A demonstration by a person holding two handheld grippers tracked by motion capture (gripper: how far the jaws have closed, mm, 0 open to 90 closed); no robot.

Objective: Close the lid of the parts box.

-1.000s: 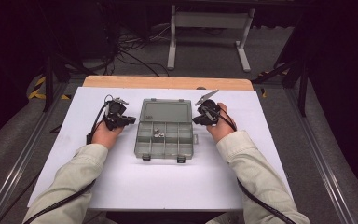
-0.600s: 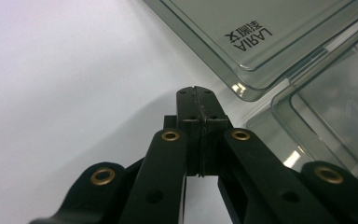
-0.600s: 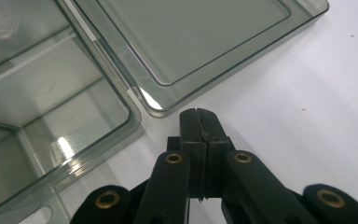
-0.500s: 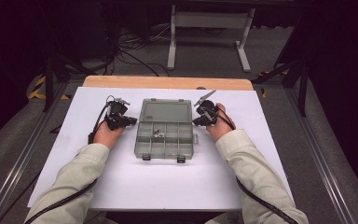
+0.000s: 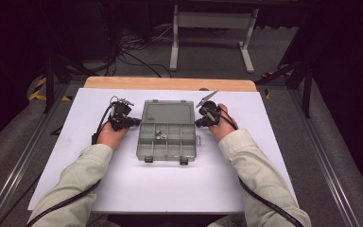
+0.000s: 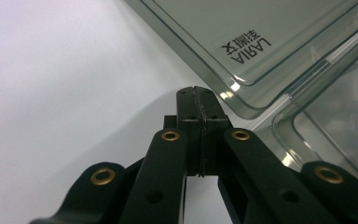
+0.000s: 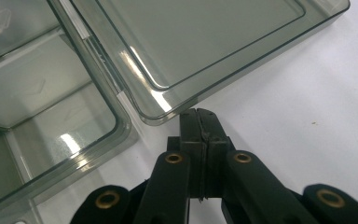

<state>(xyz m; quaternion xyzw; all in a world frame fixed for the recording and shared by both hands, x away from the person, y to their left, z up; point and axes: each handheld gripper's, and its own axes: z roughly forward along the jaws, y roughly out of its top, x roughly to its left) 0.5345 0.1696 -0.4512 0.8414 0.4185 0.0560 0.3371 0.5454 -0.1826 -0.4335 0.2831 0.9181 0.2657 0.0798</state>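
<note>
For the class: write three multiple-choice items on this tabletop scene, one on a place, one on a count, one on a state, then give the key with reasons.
1. Where does the clear compartment box lie?
A. Between the two hand-held grippers
B. Left of both
C. On the floor

2. How many latches show on the box's near edge?
A. None
B. Two
C. Five

3. In what state is the box's lid?
A. Shut and latched
B. Taken off and set on the floor
C. Swung open, lying flat behind the tray

Key: 1 A, the high view shows the left hand-held gripper at the box's left side and the right hand-held gripper at its right side, on the white table. 2 B, two dark latches hang from the near edge. 3 C, the lid lies flat beyond the divided tray, joined at the hinge.
</note>
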